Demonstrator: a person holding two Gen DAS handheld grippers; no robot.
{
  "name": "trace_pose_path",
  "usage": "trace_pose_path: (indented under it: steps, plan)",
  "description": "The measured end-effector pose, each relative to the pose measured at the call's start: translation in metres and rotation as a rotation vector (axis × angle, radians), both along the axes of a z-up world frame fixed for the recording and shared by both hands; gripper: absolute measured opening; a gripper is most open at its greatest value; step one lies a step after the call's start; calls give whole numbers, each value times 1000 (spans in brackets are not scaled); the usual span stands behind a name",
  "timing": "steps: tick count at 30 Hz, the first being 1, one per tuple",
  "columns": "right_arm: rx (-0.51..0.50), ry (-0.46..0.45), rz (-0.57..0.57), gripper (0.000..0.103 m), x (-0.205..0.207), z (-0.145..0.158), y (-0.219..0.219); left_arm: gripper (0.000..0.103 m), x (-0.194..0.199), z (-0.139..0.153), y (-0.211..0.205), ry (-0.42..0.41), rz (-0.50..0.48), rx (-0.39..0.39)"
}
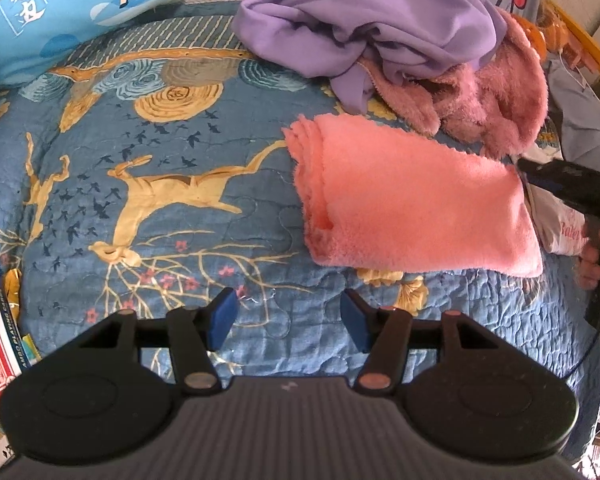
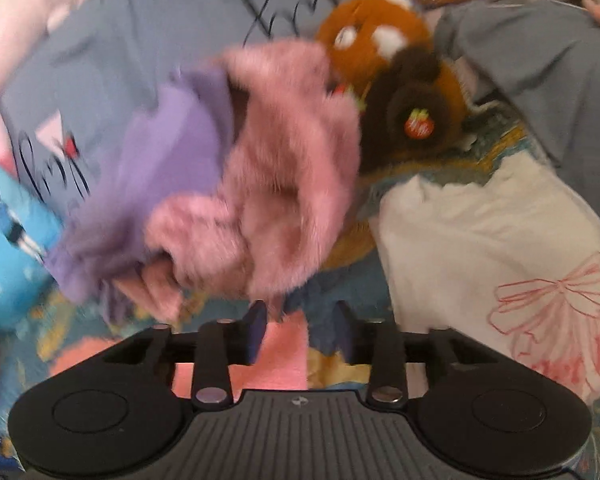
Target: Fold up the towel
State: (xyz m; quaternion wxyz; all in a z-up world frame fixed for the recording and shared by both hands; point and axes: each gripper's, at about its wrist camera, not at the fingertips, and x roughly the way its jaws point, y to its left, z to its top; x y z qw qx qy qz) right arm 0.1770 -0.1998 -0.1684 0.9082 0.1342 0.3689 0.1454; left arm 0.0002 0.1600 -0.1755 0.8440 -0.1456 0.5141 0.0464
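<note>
1. My left gripper (image 1: 288, 318) hangs over the blue quilt (image 1: 148, 184) with its blue pads spread apart. Nothing is between them; only quilt shows in the gap.
2. The task towel, a salmon-pink towel (image 1: 412, 204), lies folded into a rough rectangle on the quilt, ahead and to the right of the left gripper, well clear of its fingertips.
3. Behind the folded towel is a heap of unfolded cloth: a purple cloth (image 1: 364, 24) draped partly over a fluffy dusty-pink towel (image 1: 496, 100). The dusty-pink towel lies just beside the far right corner of the folded one.
4. In the left wrist view, the right gripper (image 1: 540, 170) shows as a dark shape at the folded towel's right edge, with a hand (image 1: 592, 264) below it.
5. The right wrist view is motion-blurred. The right gripper's jaws stand partly apart. A strip of salmon-pink cloth shows in the gap, close to the left pad; I cannot tell whether that pad touches it. The right pad is clear of it.
6. Ahead of the right gripper: the same purple and dusty-pink heap, a brown plush toy (image 2: 384, 40), and a white bag with red print (image 2: 500, 240) to the right.
</note>
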Motion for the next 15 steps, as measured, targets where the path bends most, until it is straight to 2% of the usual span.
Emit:
trace_pose_path:
  steps: [4,12,13,15]
  plan:
    - [16,12,-3,38,-32,2,-11,63,0,1,2,-2,5,-4]
    - [188,190,-66,38,-88,-39,-36,65,-4,3,-1,-12,1,1]
    - [215,207,-78,36,-90,-43,-37,65,-5,4,-2,-14,0,1]
    - [284,218,-84,24,-91,-49,-41,66,-6,5,-2,-19,-1,3]
